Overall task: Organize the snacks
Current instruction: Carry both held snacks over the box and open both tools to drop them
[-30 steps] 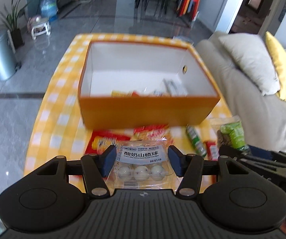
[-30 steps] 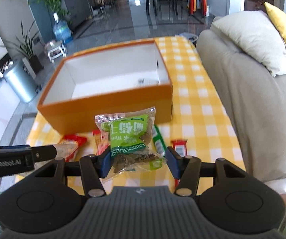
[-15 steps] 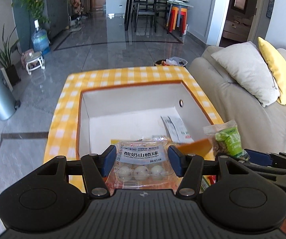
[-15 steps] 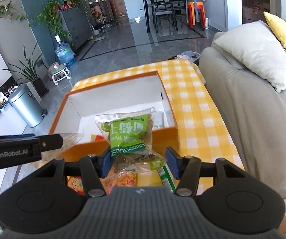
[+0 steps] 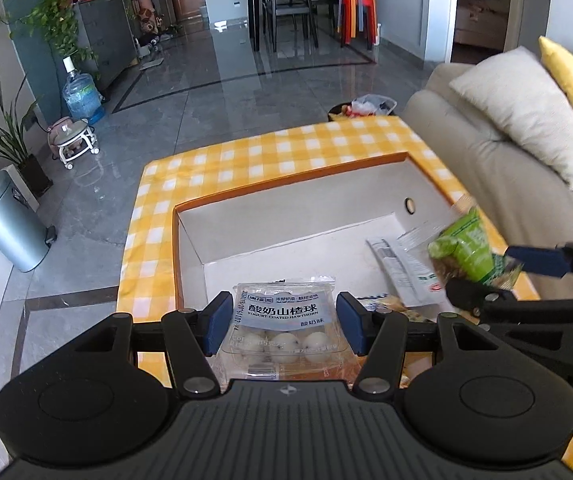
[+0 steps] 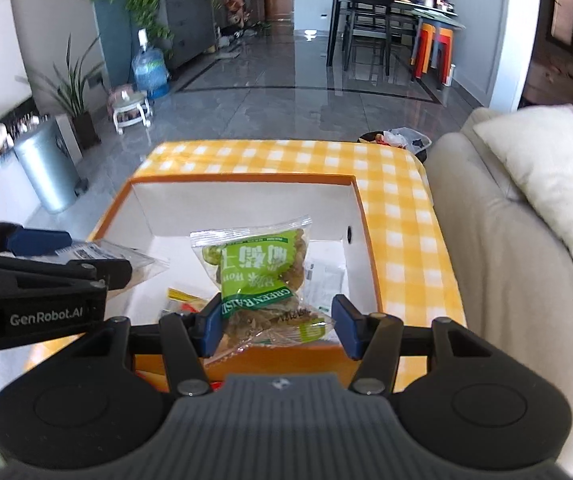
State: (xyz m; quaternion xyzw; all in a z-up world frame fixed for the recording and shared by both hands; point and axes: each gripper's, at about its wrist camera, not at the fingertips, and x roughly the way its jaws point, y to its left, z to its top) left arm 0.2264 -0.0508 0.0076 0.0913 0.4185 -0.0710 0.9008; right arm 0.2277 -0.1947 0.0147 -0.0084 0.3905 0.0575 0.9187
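My left gripper (image 5: 284, 326) is shut on a clear pack of yogurt-coated hawthorn balls (image 5: 284, 320), held over the near part of the orange box (image 5: 286, 188). My right gripper (image 6: 278, 326) is shut on a green raisin packet (image 6: 262, 270), also above the box's (image 6: 242, 179) white inside. In the left wrist view the raisin packet (image 5: 466, 248) and the right gripper (image 5: 526, 276) show at the right. In the right wrist view the left gripper (image 6: 66, 256) with its pack (image 6: 102, 254) shows at the left. Several snack packets lie on the box floor, among them white sachets (image 5: 402, 268).
The box sits on a table with a yellow checked cloth (image 5: 286, 148). A beige sofa (image 5: 498, 176) with a white cushion (image 5: 526, 116) stands right of the table. A metal bin (image 5: 6, 224), a plant and a water bottle stand on the grey floor at the left.
Both grippers have moved forward with their packets, from in front of the box's near wall to above its inside. The loose snacks on the cloth have dropped out of view.
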